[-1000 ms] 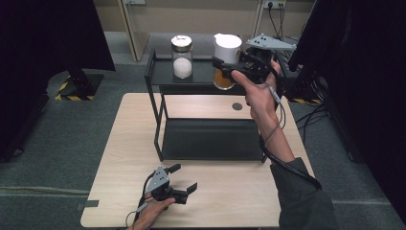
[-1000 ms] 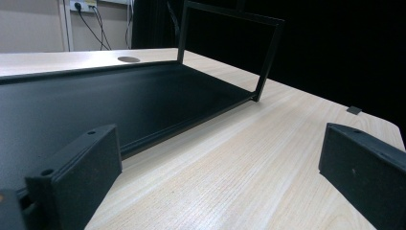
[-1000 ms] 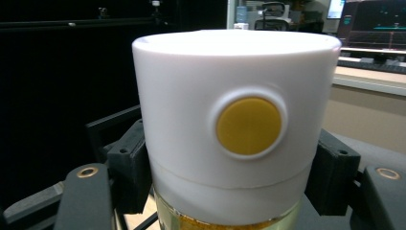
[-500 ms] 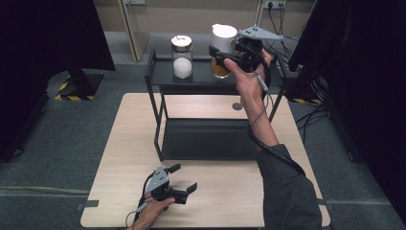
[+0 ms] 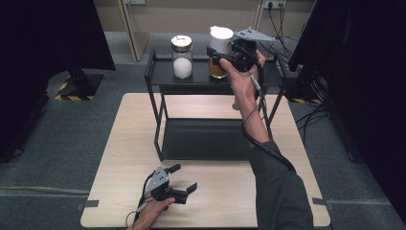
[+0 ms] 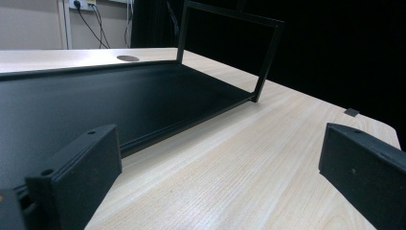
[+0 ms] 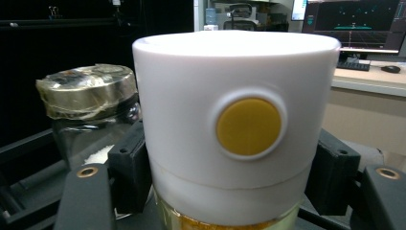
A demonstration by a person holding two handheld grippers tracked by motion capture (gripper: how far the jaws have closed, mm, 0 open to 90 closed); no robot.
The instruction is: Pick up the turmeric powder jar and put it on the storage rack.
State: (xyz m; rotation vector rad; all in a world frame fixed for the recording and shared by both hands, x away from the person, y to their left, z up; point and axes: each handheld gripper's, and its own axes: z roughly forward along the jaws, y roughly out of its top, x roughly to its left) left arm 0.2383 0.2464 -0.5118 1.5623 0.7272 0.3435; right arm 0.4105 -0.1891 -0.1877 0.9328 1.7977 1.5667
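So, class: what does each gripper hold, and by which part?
The right gripper clamps the white-lidded jar at its lid's lower band. The left gripper holds nothing.

A light wooden table (image 5: 119, 158) carries a black two-tier rack (image 5: 210, 139); two jars stand on its top shelf (image 5: 163, 74).

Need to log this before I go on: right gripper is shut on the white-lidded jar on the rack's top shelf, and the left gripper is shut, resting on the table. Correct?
One slip: the left gripper is open, not shut. The left gripper view shows its jaws wide apart over the table. The rest holds: the right gripper is shut on the white-lidded jar on the rack's top shelf.
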